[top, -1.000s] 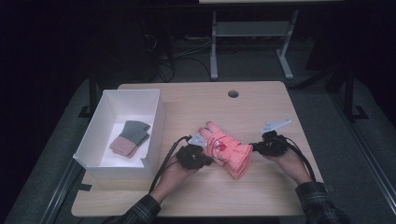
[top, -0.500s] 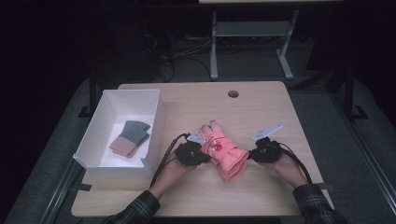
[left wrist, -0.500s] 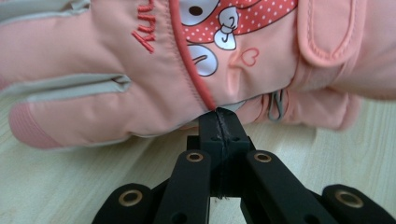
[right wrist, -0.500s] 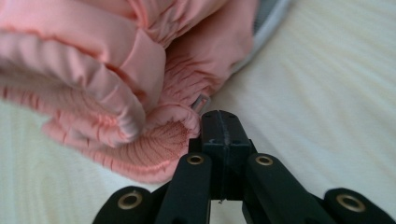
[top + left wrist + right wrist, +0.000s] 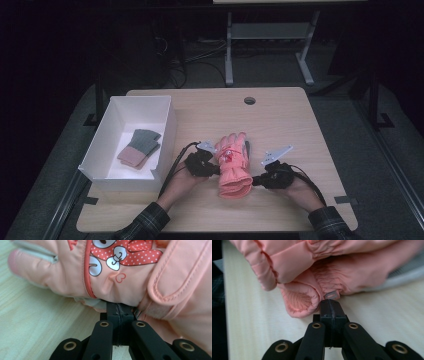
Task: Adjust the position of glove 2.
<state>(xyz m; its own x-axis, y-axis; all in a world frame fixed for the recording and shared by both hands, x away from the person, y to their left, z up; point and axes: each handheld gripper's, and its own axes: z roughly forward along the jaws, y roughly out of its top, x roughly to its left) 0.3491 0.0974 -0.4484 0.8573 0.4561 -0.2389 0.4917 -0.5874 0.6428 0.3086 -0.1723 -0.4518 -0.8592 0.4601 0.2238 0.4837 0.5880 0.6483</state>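
Flanking pink gloves (image 5: 233, 165): white box (image 5: 165, 150) (socks (image 5: 140, 148) inside)

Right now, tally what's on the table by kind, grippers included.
Pink gloves: 1 visible for certain; it may be a stacked pair
White box: 1
Folded cloth items in the box: 2, pink-and-grey
Grippers: 2, left gripper and right gripper, both at the glove with jaws together
Total: 6
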